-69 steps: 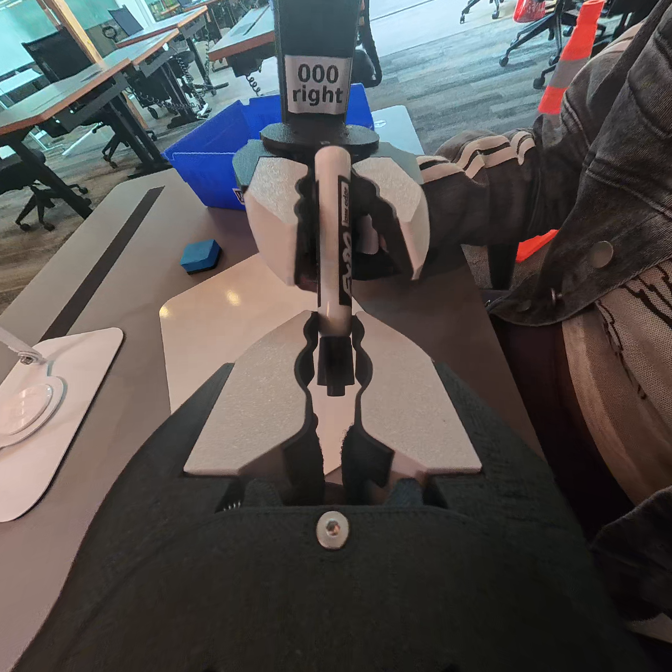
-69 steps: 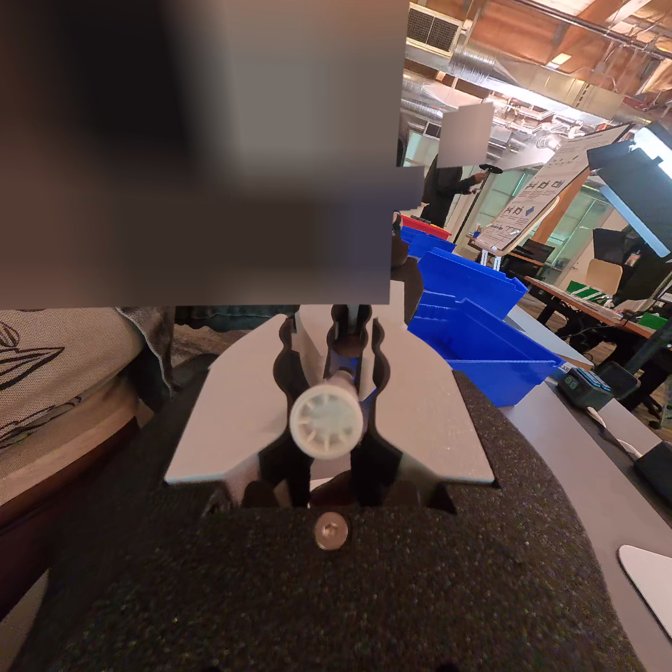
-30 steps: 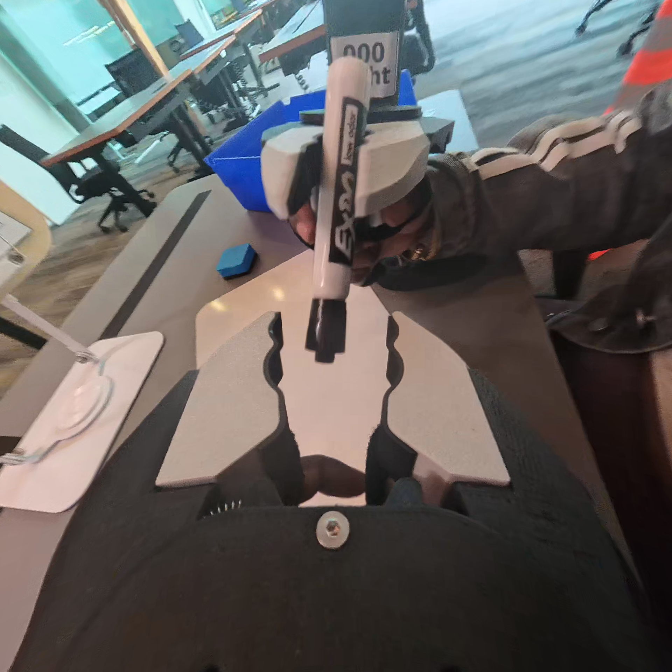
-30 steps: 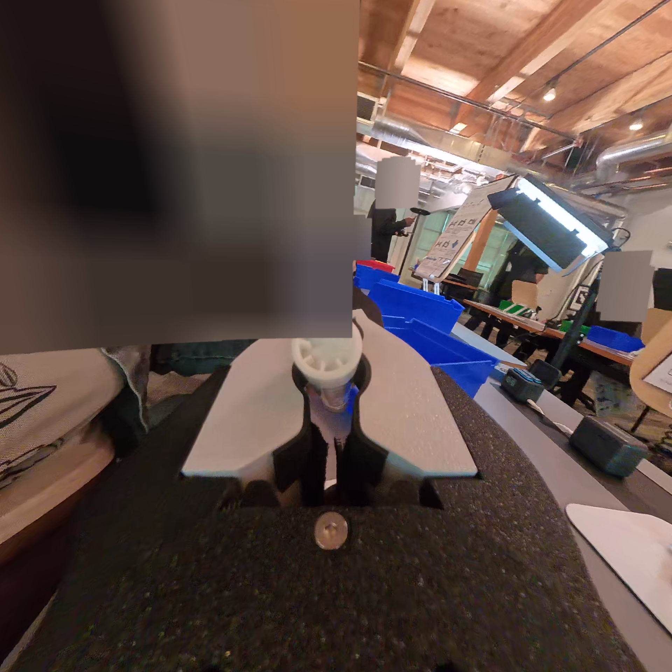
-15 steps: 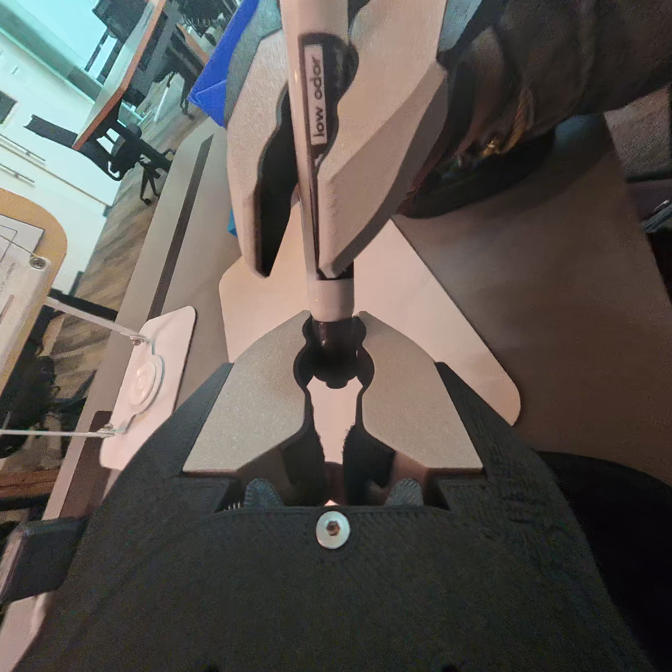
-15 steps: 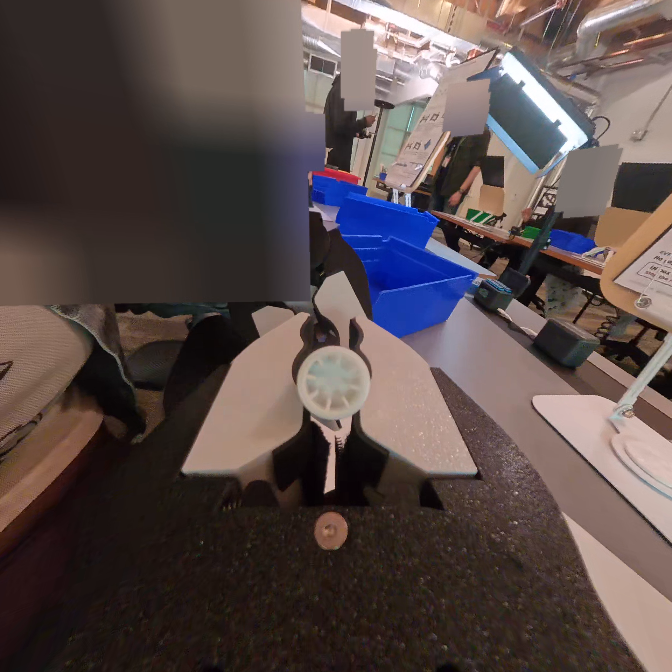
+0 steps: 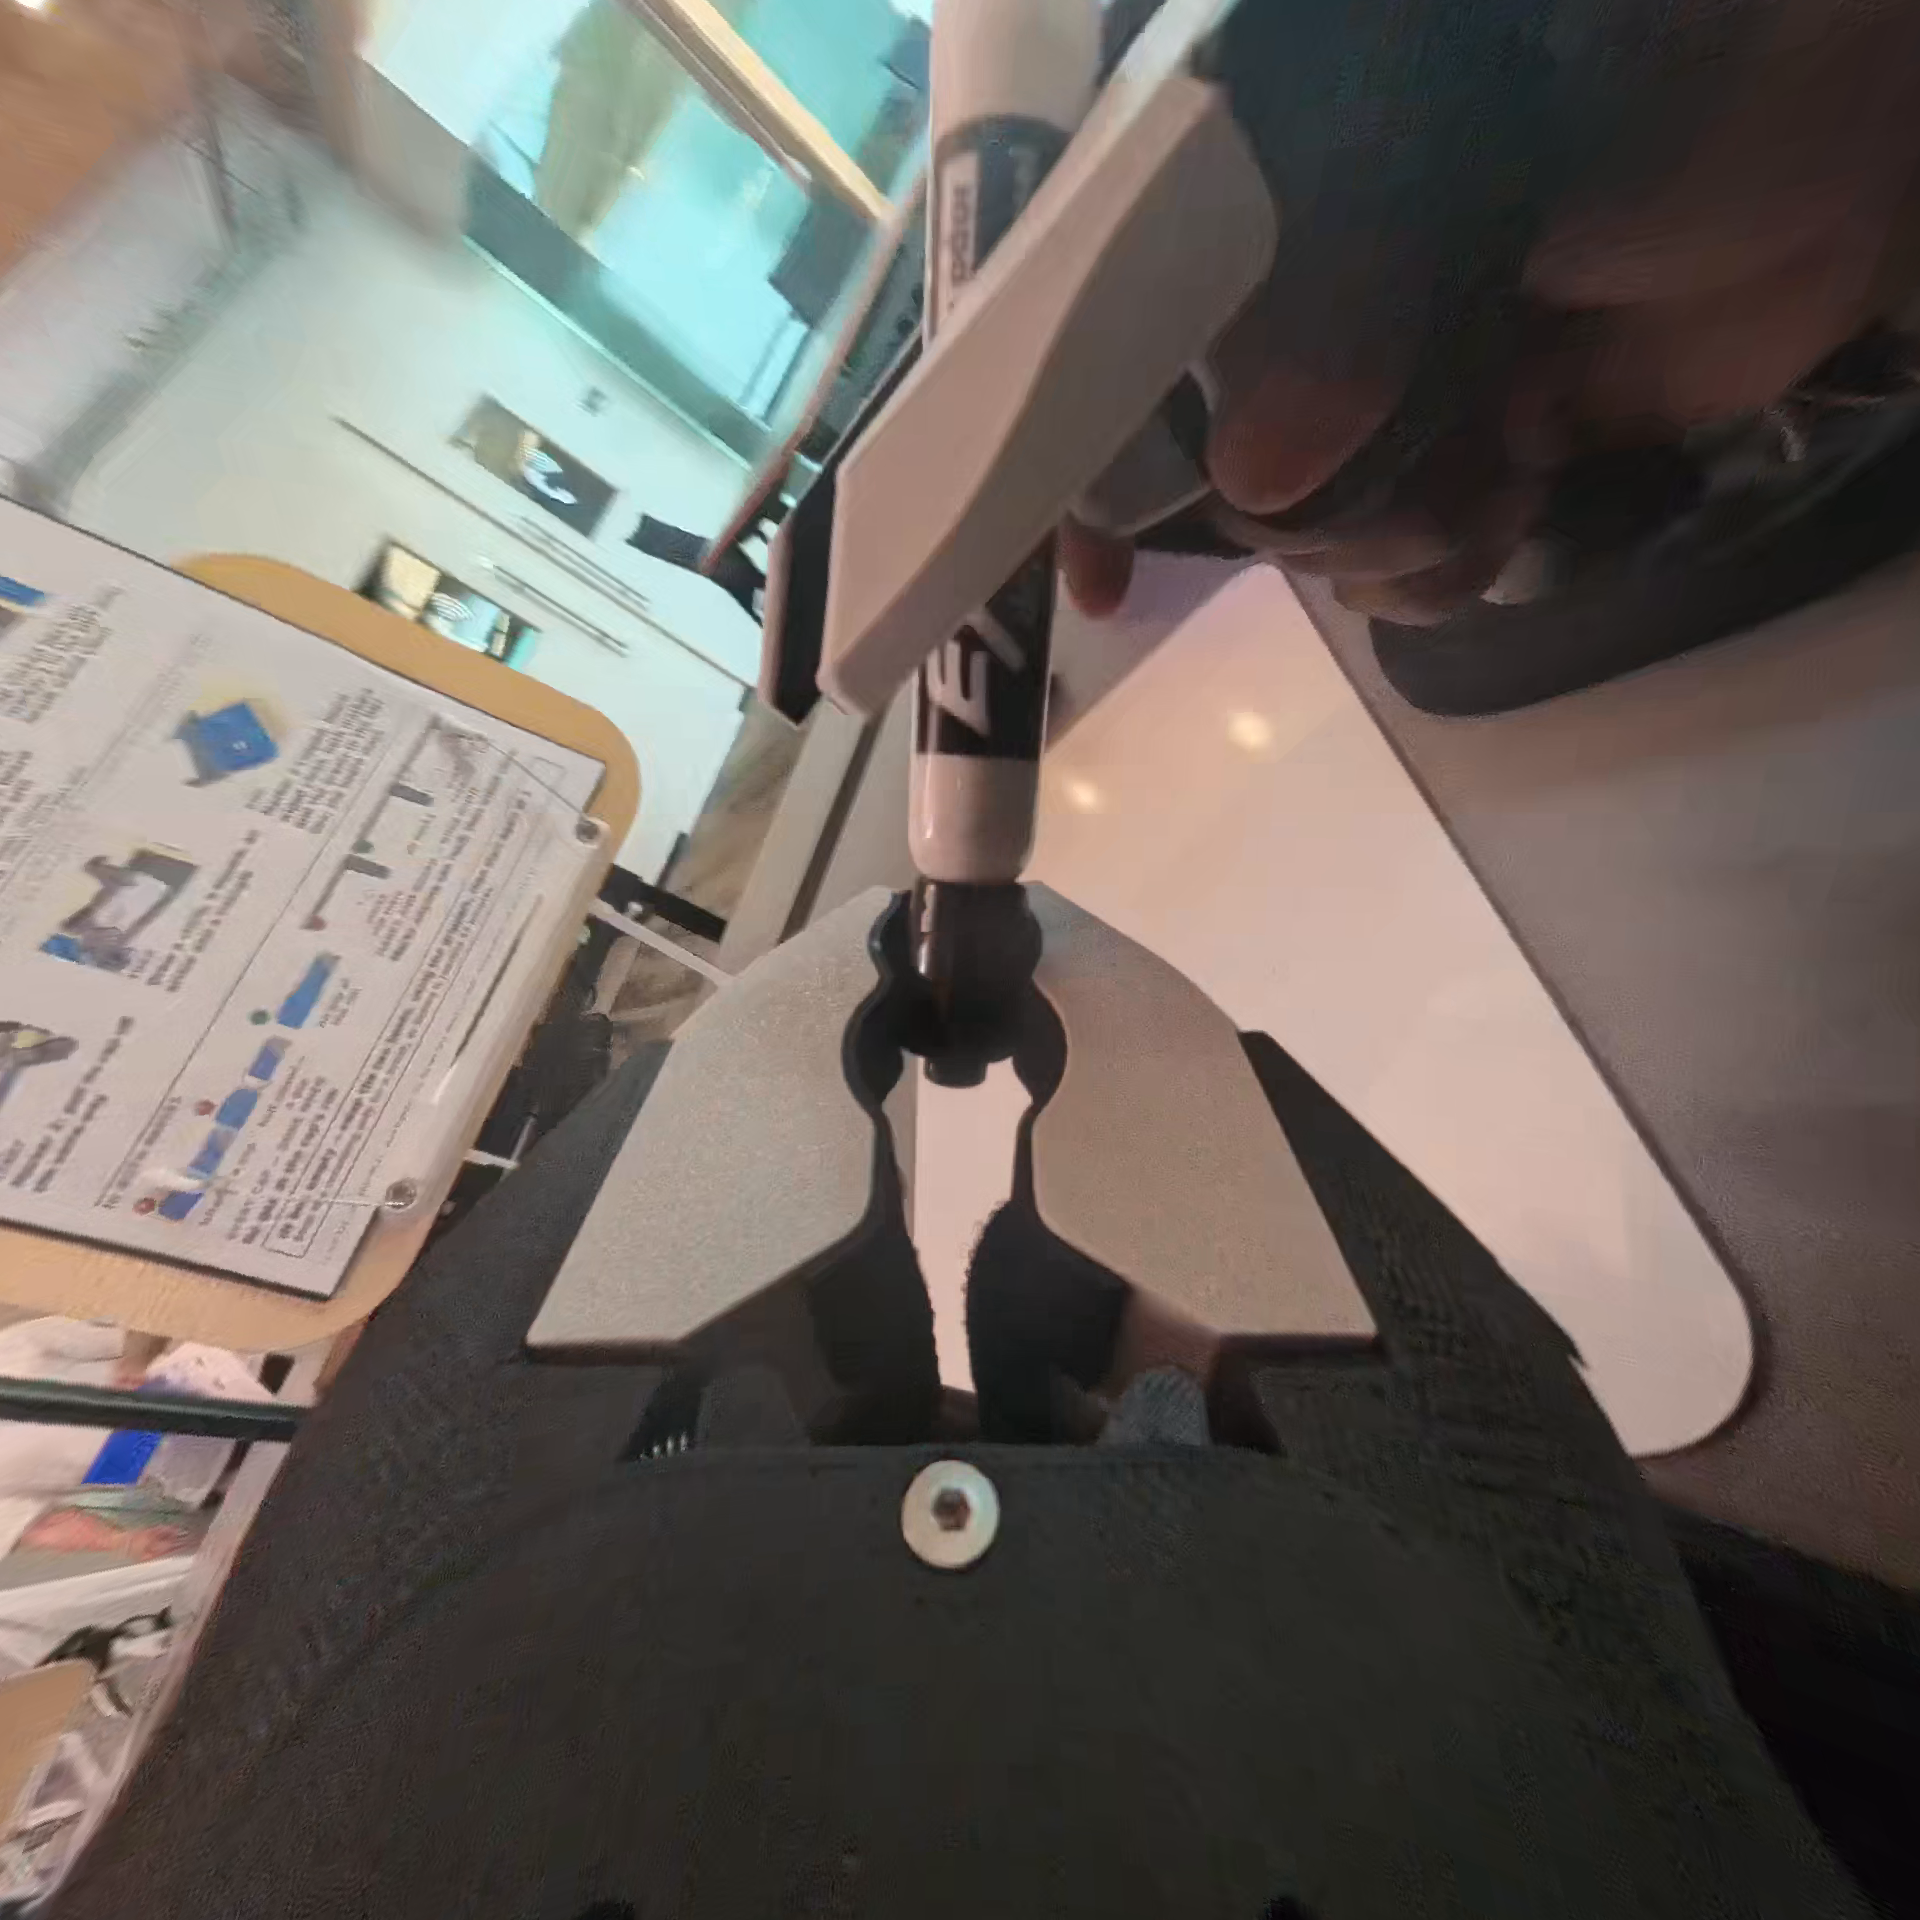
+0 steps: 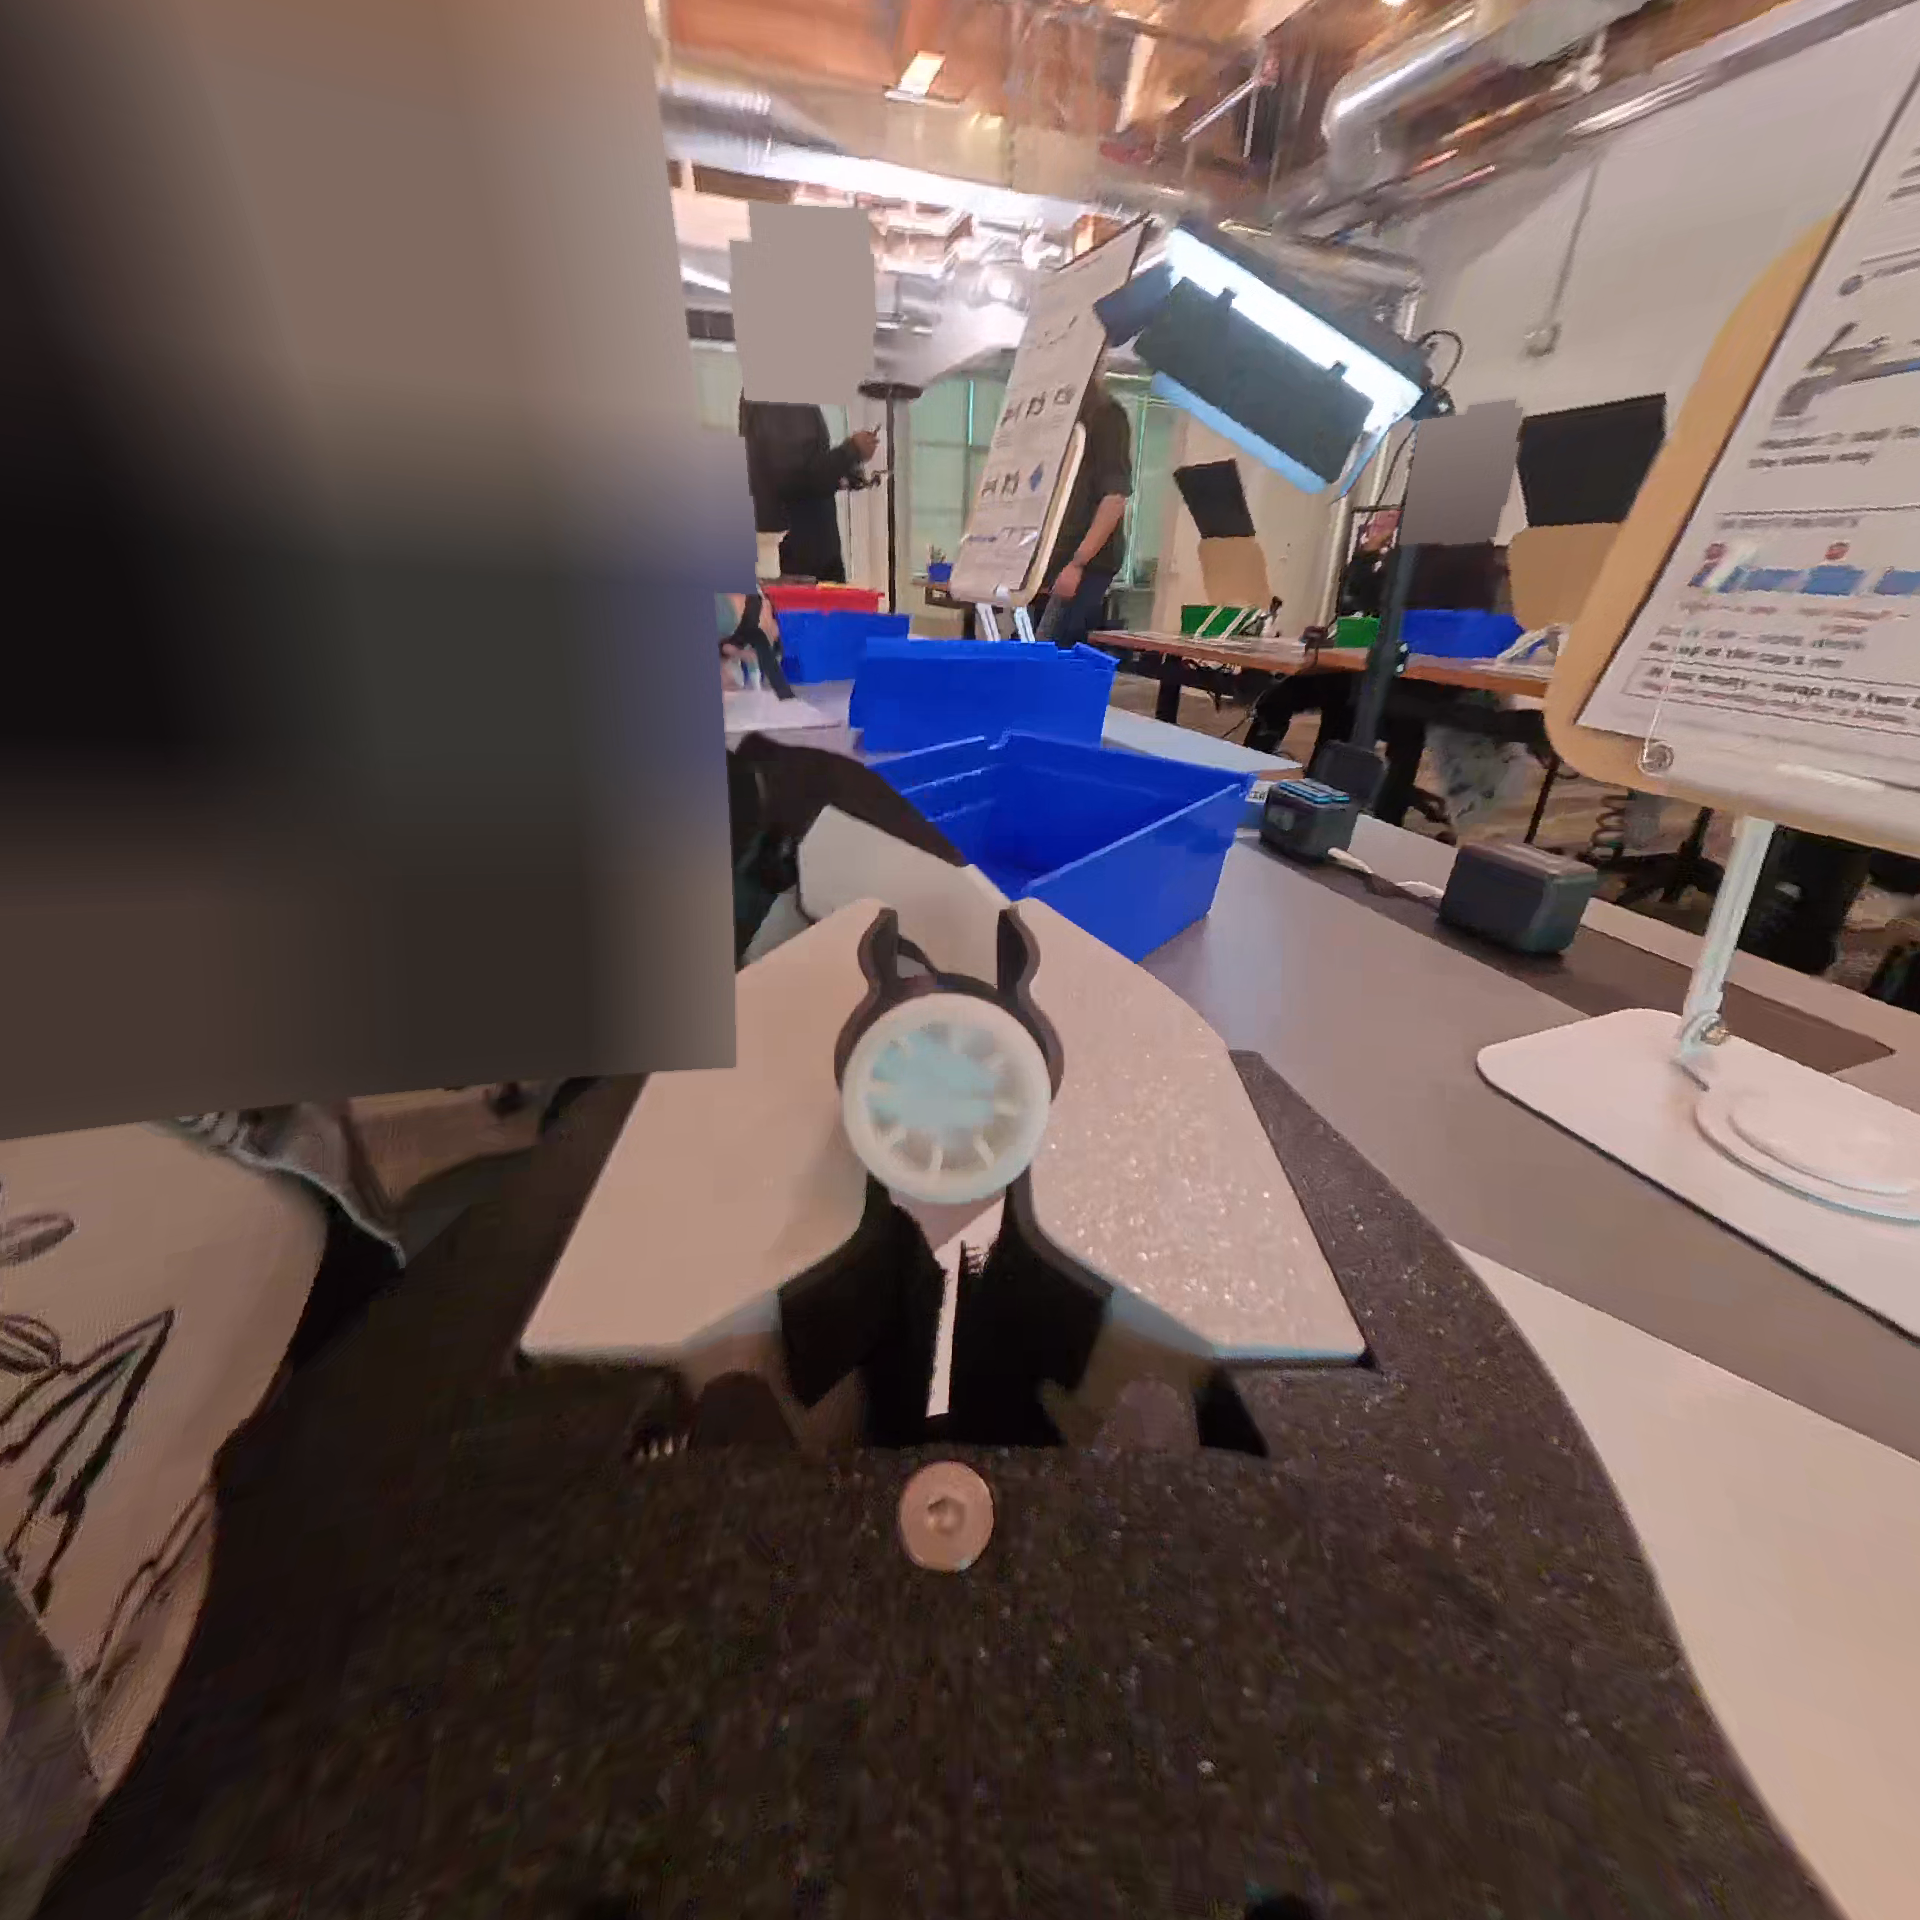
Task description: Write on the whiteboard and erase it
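Since the earlier frame, the left gripper (image 7: 961, 1023) has clamped its fingers on the marker's cap (image 7: 956, 997); the right gripper (image 8: 948, 1049) grips the marker (image 7: 982, 717), ready for uncapping.

Sign stand (image 8: 1704, 1081) right — bin (image 8: 1081, 831) ahead.

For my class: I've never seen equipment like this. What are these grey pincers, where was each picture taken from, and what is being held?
These are two hand-held grippers; a person works one in each hand, and each carries a camera looking along its jaws. In the left wrist view, the left gripper is shut on the black cap of a marker. The right gripper grips the marker's barrel. The right wrist view shows the marker's white end between its own jaws. Below lies a whiteboard on a grey table, near a blue bin.
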Tool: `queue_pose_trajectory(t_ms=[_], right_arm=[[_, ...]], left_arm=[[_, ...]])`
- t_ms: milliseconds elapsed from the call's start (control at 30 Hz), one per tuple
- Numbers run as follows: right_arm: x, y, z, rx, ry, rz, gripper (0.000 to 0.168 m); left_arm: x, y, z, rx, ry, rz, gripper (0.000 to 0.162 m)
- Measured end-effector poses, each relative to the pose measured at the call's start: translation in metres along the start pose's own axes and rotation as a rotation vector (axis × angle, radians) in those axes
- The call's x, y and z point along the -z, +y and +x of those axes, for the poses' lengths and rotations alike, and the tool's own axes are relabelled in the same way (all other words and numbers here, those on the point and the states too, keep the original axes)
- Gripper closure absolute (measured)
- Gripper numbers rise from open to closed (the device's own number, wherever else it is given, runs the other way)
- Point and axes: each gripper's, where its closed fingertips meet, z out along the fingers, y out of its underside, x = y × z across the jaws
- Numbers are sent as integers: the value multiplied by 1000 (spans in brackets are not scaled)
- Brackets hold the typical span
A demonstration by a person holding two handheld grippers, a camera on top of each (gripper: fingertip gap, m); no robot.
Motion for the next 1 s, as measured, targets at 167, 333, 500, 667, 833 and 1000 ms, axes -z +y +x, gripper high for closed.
queue_pose_trajectory(t_ms=[167,333,500,667,833,1000], right_arm=[[-2,10,-17,310,-35,-161,149],[-4,-20,8,-94,64,-5,149],[36,-57,12,251,71,88,149],[45,-73,32,62,74,166,148],[23,-49,43,-9,102,126,148],[-6,8,58,-83,137,-132,148]], left_arm=[[7,-3,33,495,424,67,144],[3,-8,-25,-33,-185,44,147],[8,58,-9,631,213,-94,148],[19,0,-8,549,200,103,146],[11,36,-24,903,332,64,146],[17,93,13,896,399,-190,146]])
